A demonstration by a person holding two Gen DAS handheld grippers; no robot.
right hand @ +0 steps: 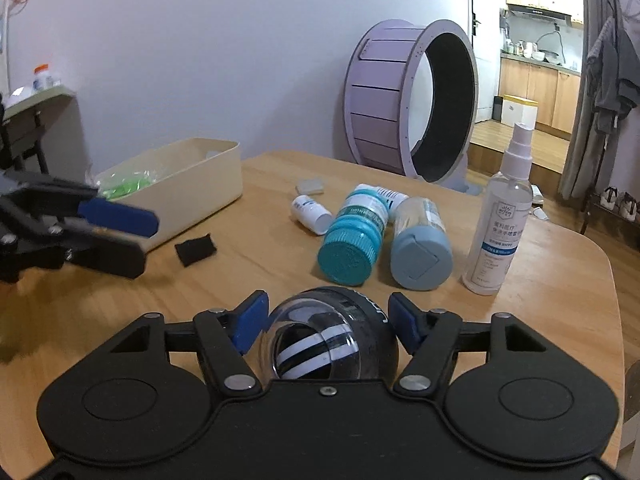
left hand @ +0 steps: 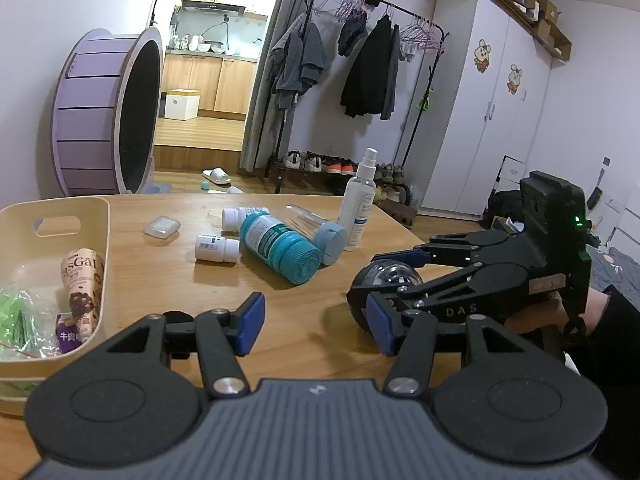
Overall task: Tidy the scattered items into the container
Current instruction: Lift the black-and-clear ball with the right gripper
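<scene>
Your right gripper (right hand: 328,326) brackets a gyro ball (right hand: 332,340) on the wooden table (right hand: 248,280), blue pads (right hand: 250,326) just beside its flanks; whether they press on it cannot be told. The ball is a dark sphere with a clear dome showing a black-and-white striped rotor inside. Your left gripper (left hand: 316,320) hangs half-spread over bare tabletop, nothing between its jaws. Just beyond the ball lie a teal-capped bottle (right hand: 354,236) and a clear canister with a grey-blue lid (right hand: 420,240), side by side, with two small white pill bottles (left hand: 218,247) behind them and a spray bottle (right hand: 502,216) upright to the right. At the table's left end sits the cream container (left hand: 96,216), already holding a paper-wrapped cone (left hand: 82,280) and green-flecked plastic packets (left hand: 20,312).
</scene>
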